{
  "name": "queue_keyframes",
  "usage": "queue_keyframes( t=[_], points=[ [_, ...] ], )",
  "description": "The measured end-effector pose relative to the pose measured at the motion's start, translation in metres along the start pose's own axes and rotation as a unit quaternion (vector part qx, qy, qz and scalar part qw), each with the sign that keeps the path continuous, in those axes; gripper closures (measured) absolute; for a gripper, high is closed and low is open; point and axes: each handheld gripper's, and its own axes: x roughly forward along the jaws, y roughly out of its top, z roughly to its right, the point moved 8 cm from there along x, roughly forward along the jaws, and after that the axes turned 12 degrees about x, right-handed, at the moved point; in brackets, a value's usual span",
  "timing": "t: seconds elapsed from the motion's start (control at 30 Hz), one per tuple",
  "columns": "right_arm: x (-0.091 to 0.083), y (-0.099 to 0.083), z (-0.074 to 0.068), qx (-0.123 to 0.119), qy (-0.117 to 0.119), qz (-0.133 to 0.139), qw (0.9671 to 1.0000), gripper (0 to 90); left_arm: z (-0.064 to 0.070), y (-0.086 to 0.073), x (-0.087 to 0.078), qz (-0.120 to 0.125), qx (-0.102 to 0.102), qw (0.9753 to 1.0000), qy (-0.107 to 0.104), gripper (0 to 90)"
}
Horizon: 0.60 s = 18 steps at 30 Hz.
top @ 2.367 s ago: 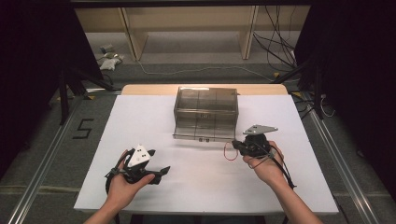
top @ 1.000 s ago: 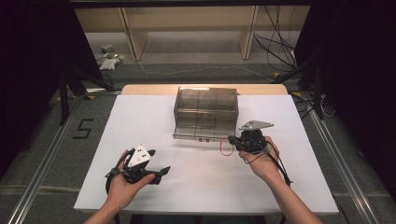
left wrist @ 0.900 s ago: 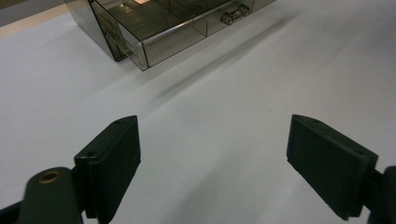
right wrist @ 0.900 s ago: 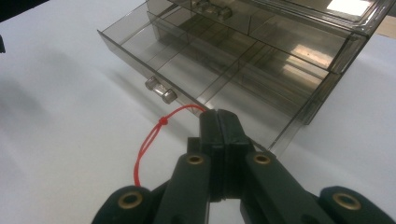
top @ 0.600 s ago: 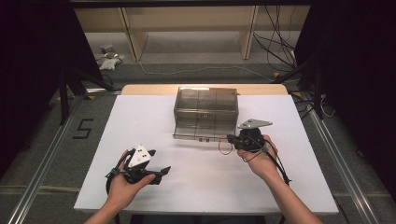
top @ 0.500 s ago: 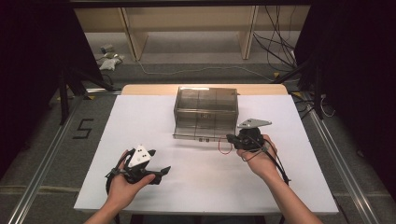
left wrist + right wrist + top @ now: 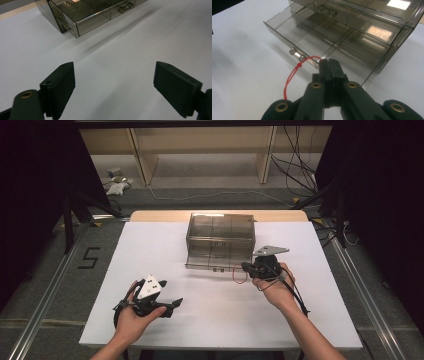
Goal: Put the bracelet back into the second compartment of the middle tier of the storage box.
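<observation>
White table [image 7: 165, 245] | drawer box [image 7: 220, 232] drawer open | right gripper [image 7: 329, 64] pinching red string [image 7: 293, 73]

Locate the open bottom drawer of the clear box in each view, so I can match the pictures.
High view: the bottom drawer sits centre, pulled out toward the person, just left of the right gripper.
Left gripper view: the drawer's corner is at the top edge, left of centre.
Right gripper view: it runs across the upper middle, above the shut jaws.
Shared landmark: the drawer's clear handle, where the red string is tied.
</observation>
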Motion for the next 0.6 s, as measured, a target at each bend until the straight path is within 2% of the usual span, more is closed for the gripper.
queue_keyframes(
  t=[0.6],
  points=[
    [0.0066,0.0064,-0.0044,-0.008,-0.001,-0.001,1.0,90.0,-0.0006,0.0002,0.0,0.0,0.002,1.0,0.0,17.5]
  ],
)
